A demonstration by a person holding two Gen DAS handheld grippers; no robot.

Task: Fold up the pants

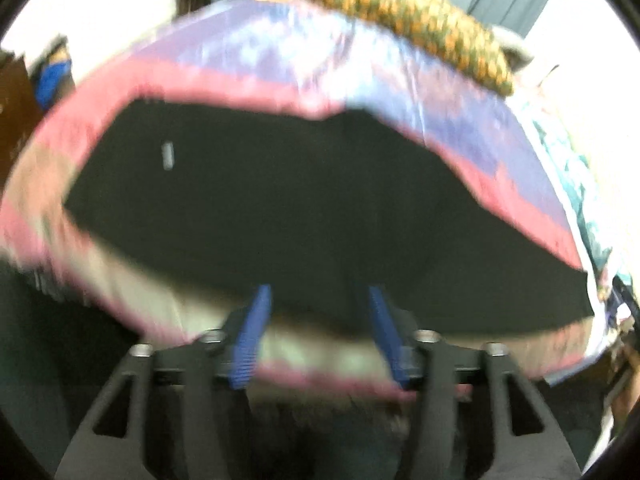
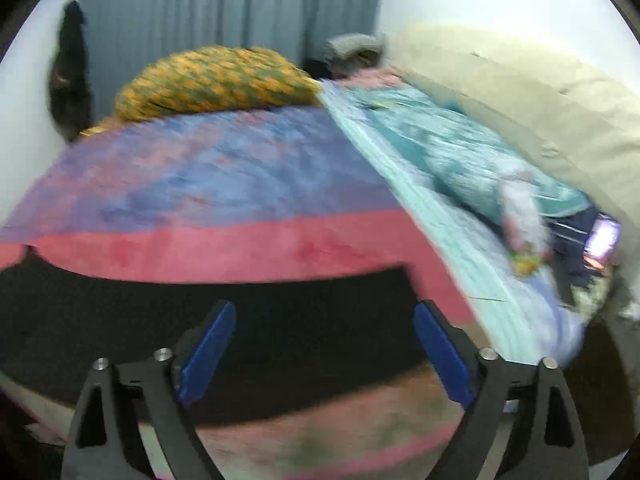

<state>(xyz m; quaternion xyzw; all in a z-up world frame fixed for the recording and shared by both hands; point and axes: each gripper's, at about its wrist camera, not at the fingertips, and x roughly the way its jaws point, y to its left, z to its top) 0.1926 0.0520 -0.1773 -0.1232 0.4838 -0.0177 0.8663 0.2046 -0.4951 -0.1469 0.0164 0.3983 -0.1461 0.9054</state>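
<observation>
grey curtains [image 2: 224, 4] hung behind a bed [image 2: 224, 236] covered with a spread banded in pink and purple-blue. both views were smeared by motion blur, so fine detail of cloth and edges was hard to make out.

the black pants [image 1: 304, 200] lay flat on the near part of the bed, their long axis running left to right across both views. in the left wrist view the far edge showed a shallow notch near the middle, and a small pale tag sat toward the left end; which end was the waist could not be told. in the right wrist view the pants [image 2: 280, 320] were cut off at the left edge.

the left gripper [image 1: 320, 300] had its jaws moderately apart at the near hem, holding nothing that could be seen. the right gripper [image 2: 324, 316] had its jaws spread wide over the black cloth, nothing between them.

an orange-and-green patterned pillow [image 2: 216, 80] lay at the far side of the bed. a teal quilt [image 2: 452, 148] was heaped to the right, and a beige cushion [image 2: 532, 104] stood beyond it. dark clothing [image 2: 68, 68] hung on the wall at left.
</observation>
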